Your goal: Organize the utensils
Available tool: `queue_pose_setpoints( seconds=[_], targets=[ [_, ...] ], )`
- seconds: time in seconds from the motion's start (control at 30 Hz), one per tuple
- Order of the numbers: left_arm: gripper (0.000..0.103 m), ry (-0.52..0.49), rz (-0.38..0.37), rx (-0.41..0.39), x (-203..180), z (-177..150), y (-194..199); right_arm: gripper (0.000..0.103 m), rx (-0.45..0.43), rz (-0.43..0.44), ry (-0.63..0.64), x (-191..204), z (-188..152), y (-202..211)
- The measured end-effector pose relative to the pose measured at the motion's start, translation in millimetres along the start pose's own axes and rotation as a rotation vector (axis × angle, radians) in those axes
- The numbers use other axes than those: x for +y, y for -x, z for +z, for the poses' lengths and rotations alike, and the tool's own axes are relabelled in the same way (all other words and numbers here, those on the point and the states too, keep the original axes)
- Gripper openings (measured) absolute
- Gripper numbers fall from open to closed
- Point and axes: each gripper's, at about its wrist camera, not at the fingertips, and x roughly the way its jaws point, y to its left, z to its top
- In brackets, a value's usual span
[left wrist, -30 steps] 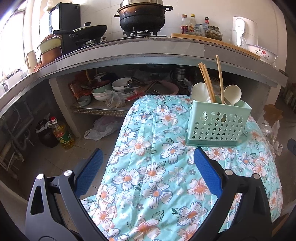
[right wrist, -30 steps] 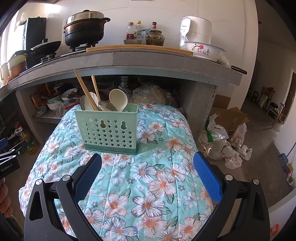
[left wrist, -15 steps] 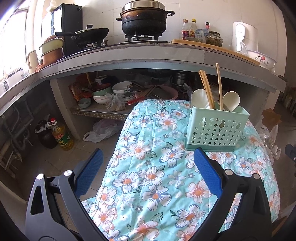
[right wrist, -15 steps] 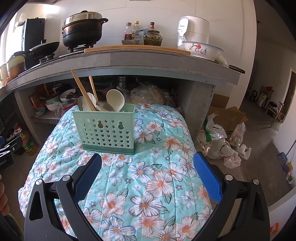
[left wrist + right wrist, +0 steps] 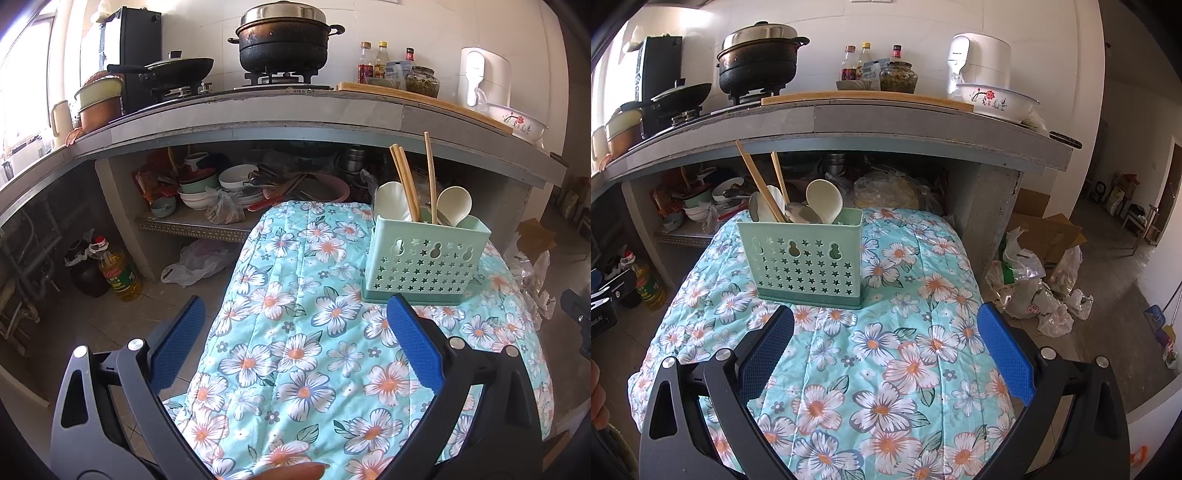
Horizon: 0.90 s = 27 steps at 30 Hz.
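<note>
Closest in, the left gripper (image 5: 291, 336) hangs over the near edge of the flowery cloth (image 5: 295, 354), jaws spread wide, holding nothing. The right gripper (image 5: 886, 339) is the same — jaws wide apart and empty, over the middle of the cloth.

A bit farther on stands the green caddy (image 5: 805, 262), upright on the cloth. It sits ahead of the right gripper and a little to its left; for the left gripper it is off to the right. Inside it are two pale spoons (image 5: 824, 201), wooden chopsticks (image 5: 759, 182) that lean to one side, and some metal pieces, all mixed together. No utensil lies loose on the cloth.

So the job looks either nearly done or just about to start with a sort inside the caddy — it is hard to say which. To do a sort well, grab one thing at a time by the part that sticks up, and pull straight up so the light caddy does not tip. The other gripper could steady its wall.

Far back is the counter (image 5: 258, 114) with a black pot (image 5: 282, 40).
</note>
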Motion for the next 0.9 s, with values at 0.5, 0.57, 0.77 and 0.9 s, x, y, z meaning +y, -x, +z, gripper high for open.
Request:
queue_pose_setpoints(
  seconds=[0.5, 0.57, 0.77, 0.9],
  targets=[
    [0.095, -0.008, 0.003, 0.001, -2.7, 1.6, -0.2, 0.096, 0.002, 0.001, 0.000, 1.8, 1.0, -0.6],
    [0.095, -0.009, 0.002, 0.001, -3.3, 1.7, -0.2, 0.096, 0.002, 0.001, 0.002, 1.7, 0.9, -0.7],
    [0.095, -0.009, 0.004, 0.001, -3.4, 1.5, -0.1, 0.096, 0.002, 0.002, 0.000, 1.4, 0.2, -0.8],
    [0.095, -0.012, 0.004, 0.000, -4.5, 1.9, -0.4, 0.096, 0.003, 0.004, 0.000, 1.7, 0.5, -1.2]
  ],
)
